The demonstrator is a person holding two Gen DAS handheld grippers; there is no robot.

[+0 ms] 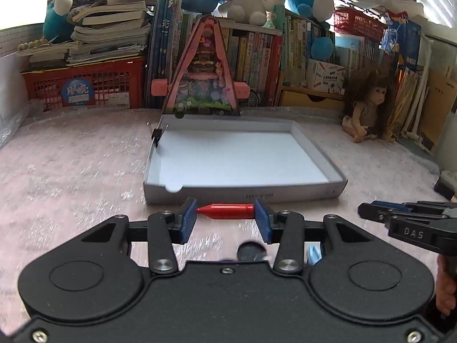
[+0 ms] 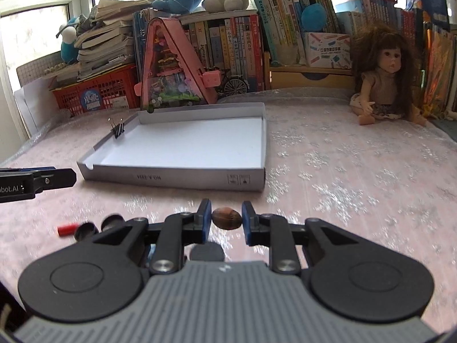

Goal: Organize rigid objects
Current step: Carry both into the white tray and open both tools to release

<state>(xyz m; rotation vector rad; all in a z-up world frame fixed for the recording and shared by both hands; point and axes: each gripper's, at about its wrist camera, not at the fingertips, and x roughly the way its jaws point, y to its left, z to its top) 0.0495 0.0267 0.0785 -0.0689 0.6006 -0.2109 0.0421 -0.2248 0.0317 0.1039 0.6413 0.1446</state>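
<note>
Books, plush toys and a doll stand behind the bench, which has a pale pink cover. From the left wrist view, the left gripper has its jaws clenched on a red crayon, held crosswise just before the shallow white box. A black binder clip sits on the left wall of the box.

From the right wrist view, the right gripper grasps a brown oval stone above the bench, near the front wall of the box.
</note>
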